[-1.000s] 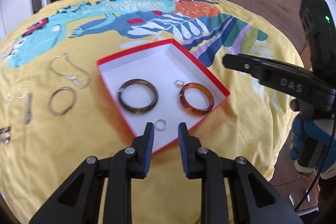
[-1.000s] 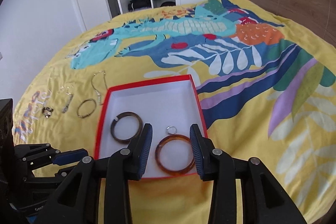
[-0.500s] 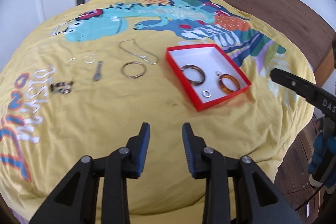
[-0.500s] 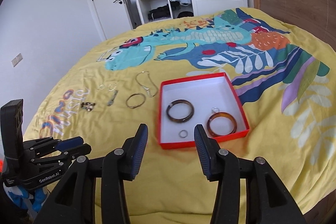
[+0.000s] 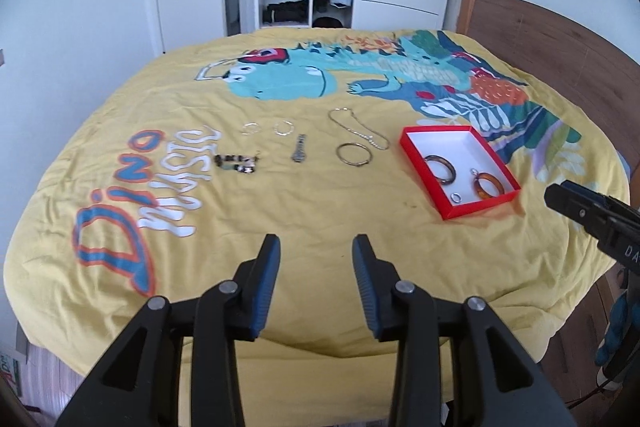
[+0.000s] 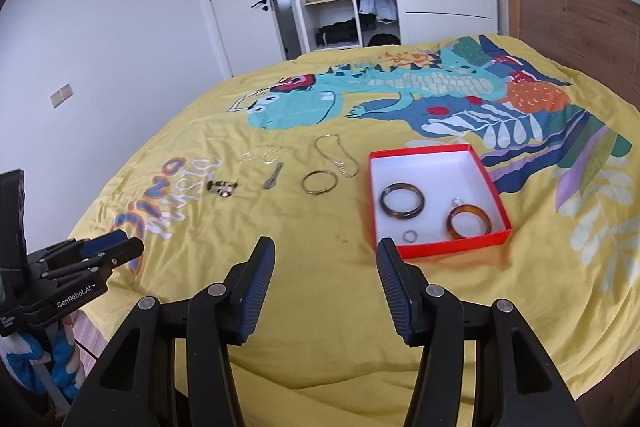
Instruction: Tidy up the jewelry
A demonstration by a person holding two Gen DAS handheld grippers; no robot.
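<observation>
A: Both grippers have drawn back from the red box (image 6: 440,247) since a second ago; then they hung right over it, now the whole bed is in view, and both pairs of jaws have just been opening.

B: Holding anything?

A: No. The left gripper (image 5: 316,259) stands about half open over bare yellow duvet (image 5: 320,211), nothing between its pads. The right gripper (image 6: 326,259) is the same: jaws apart, empty, over the duvet just short of the box's near corner.

B: What's already in the box?

A: A small silver ring (image 6: 410,236) nearest, then an amber bangle (image 6: 469,221) with a second small ring by its far edge, and a dark tortoiseshell bangle (image 6: 402,200).

B: And what's still loose?

A: To the left of the box, a thin metal bangle (image 5: 355,154) with a fine chain (image 5: 358,133) just behind it. Further left a small dark clasp-like piece (image 5: 299,151), a beaded piece (image 5: 236,163), and two hoop earrings (image 5: 267,128) beyond.

B: Risks?

A: My guess: the chain nearly touches the bangle, so a grab at one may drag the other. Thin pieces on soft cloth may slip the pads, or the jaws may pinch the duvet instead.
</observation>
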